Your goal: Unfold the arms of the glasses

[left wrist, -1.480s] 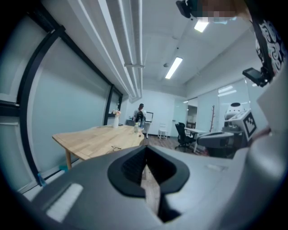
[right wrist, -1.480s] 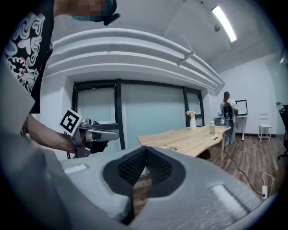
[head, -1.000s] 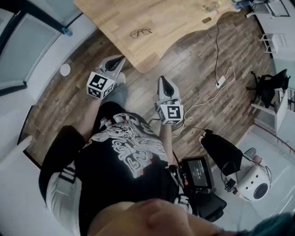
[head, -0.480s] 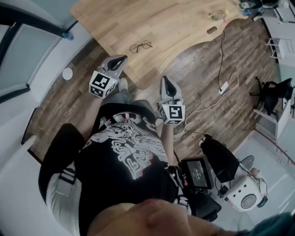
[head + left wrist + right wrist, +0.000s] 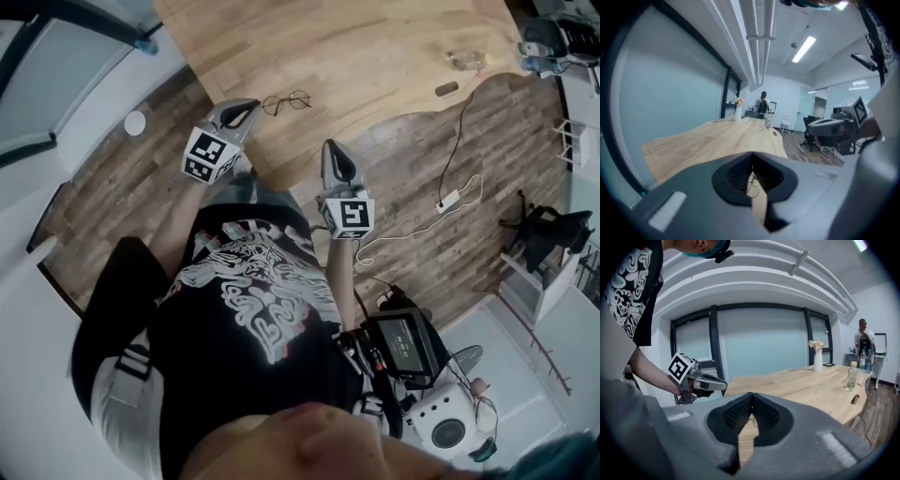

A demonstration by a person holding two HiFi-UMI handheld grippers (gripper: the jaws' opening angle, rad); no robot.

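While the left gripper (image 5: 247, 107) and right gripper (image 5: 330, 147) are pressed together, empty, the glasses (image 5: 286, 101) lie untouched on the table (image 5: 375, 47) just ahead of the left one: unfolding not yet begun.

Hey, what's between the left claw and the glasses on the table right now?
Nothing but bare wooden table; the head view shows the left claw just short of the glasses.

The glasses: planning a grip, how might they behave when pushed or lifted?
The glasses look thin and wire-framed, so probably light and easily bent. Lying on the smooth wooden table, they would likely slide, not roll.
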